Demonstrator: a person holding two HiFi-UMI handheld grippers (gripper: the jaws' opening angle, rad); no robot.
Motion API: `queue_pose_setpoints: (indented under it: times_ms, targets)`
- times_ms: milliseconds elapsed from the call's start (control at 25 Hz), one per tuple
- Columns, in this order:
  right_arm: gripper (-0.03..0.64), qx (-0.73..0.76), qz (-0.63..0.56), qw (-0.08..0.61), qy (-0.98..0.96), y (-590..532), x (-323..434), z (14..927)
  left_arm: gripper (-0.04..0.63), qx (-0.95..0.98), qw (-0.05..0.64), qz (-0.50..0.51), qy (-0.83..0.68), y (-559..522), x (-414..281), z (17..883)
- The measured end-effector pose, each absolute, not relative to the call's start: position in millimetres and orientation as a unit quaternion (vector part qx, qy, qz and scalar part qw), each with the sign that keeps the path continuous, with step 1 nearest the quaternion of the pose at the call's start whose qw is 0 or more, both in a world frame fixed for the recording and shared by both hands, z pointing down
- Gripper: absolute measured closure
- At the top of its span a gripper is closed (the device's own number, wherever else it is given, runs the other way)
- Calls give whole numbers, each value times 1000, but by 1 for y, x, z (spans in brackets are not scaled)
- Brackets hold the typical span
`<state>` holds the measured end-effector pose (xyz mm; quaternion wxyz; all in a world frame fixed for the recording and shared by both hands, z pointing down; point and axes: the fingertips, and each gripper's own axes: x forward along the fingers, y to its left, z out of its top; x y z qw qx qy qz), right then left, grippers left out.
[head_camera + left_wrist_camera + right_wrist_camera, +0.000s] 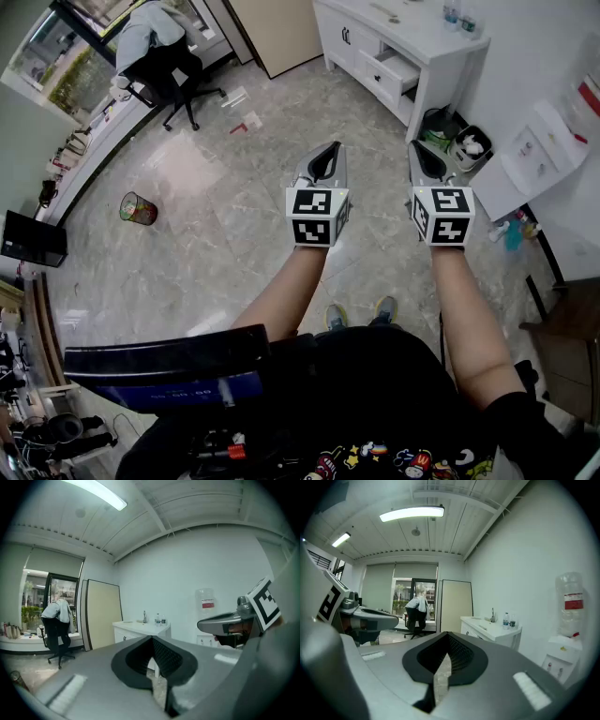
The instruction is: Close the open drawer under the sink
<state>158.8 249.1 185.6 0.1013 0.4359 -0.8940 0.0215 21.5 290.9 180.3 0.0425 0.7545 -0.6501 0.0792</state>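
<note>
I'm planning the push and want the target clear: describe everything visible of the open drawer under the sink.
The drawer is white, seemingly painted wood, and juts partway out of the white sink cabinet, at the end nearest the bins. Its inside is shadowed, so its contents can't be told. Nothing touches it: the left gripper and right gripper, both shut, are held well short of it.

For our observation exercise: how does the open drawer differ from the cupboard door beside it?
The drawer is pulled out, its inside showing; the cupboard door sits flush and shut. The drawer is at the end nearer the bins; the door is farther along. Both are white fronts of one cabinet.
</note>
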Motion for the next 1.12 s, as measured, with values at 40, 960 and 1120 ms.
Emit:
queue_pose_setpoints:
  times_ms: [40, 960, 1120]
  targets:
    - [596, 436, 21, 100, -894, 249, 159, 185, 591, 754, 43, 78, -651, 290, 22, 180]
    - [594, 447, 26, 66, -892, 129, 174, 212, 591, 770, 56, 104, -627, 176, 49, 229]
    - [594, 457, 28, 77, -886, 55, 119, 242, 591, 787, 59, 105, -605, 85, 2, 252]
